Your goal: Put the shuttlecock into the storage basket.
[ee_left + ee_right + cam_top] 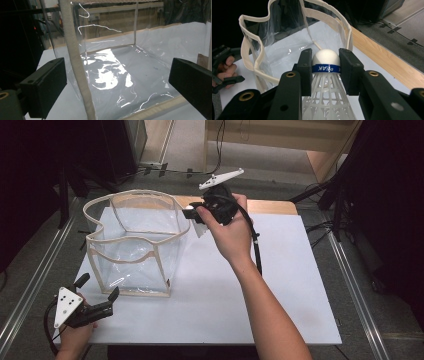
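Note:
A clear plastic bag with cream fabric trim stands upright and open-topped on the left half of the white board. My right gripper hovers just right of the bag's rim, shut on a white shuttlecock. In the right gripper view the two pads of that gripper clamp the shuttlecock at its round cork and blue band, cork pointing toward the bag. My left gripper rests low by the bag's near-left corner. It stands open, and the bag's corner trim rises between its jaws, untouched.
A wooden strip runs along the board's far edge. Dark stands and cables flank the table on both sides. A metal rail borders the left side. The right half of the board is bare.

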The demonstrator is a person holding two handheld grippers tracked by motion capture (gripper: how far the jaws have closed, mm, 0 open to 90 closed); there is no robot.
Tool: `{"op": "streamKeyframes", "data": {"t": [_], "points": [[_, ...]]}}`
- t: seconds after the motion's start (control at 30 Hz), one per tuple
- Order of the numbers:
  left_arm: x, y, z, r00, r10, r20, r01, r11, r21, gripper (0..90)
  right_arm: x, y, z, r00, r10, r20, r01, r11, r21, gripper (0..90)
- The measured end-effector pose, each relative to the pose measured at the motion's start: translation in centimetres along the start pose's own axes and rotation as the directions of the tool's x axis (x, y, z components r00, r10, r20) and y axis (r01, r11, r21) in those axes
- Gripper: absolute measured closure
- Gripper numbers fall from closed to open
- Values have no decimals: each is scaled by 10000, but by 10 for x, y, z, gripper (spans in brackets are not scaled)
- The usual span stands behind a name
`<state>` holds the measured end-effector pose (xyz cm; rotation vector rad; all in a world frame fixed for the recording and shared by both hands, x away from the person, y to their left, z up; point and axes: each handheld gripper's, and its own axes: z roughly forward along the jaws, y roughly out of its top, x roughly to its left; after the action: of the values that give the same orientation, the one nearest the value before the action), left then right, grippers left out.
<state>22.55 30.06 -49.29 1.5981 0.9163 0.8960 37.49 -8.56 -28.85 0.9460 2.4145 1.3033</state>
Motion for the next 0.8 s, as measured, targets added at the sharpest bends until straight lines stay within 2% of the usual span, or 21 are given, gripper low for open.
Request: {"op": "streamKeyframes", "data": {"t": [0.8], "points": [[0,0,0,10000,-15,17,15,10000,-14,23,5,22,18,9997,-165,-182,160,9995,-255,631]]}}
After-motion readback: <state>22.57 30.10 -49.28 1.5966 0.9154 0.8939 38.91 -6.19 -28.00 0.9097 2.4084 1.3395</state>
